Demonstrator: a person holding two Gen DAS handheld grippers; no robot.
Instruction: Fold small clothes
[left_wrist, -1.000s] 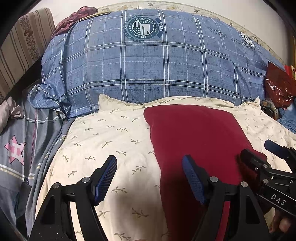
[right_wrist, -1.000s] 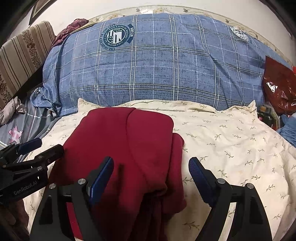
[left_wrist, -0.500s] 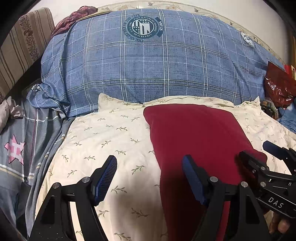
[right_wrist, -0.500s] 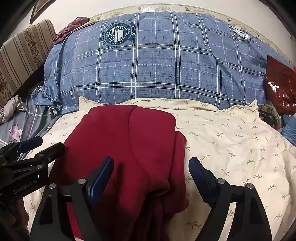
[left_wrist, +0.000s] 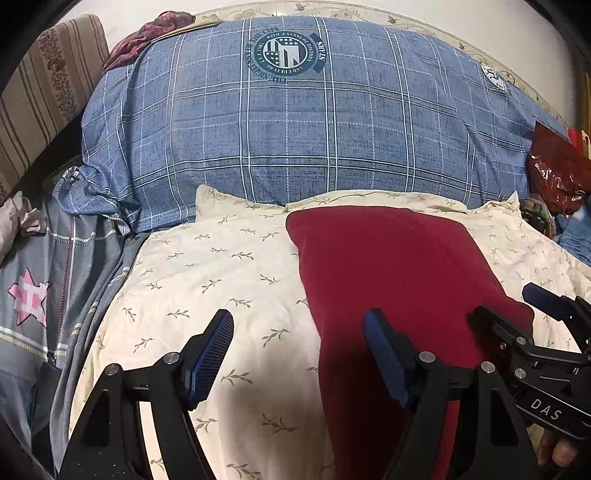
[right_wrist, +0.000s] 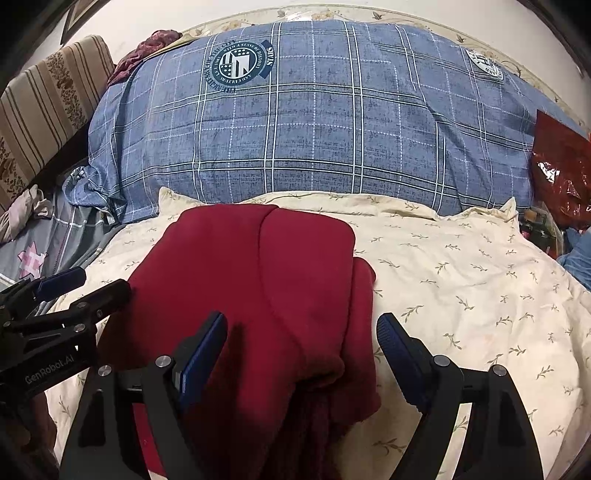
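Note:
A dark red garment (left_wrist: 399, 273) lies partly folded on a cream leaf-print pillow (left_wrist: 207, 280). In the right wrist view the garment (right_wrist: 266, 280) shows overlapping folded layers and a sleeve along its right side. My left gripper (left_wrist: 299, 354) is open and empty, above the garment's left edge. My right gripper (right_wrist: 301, 354) is open and empty, above the garment's near end. Each gripper shows in the other's view, the right one (left_wrist: 517, 314) and the left one (right_wrist: 85, 284), both open.
A large blue plaid bolster (left_wrist: 295, 129) lies behind the pillow. A grey blanket with a pink star (left_wrist: 29, 299) is at the left. A striped cushion (left_wrist: 40, 85) stands far left. A shiny red bag (left_wrist: 557, 173) sits at the right.
Both grippers have stayed open and nearly still. The views have shifted very slightly; the garment has not moved.

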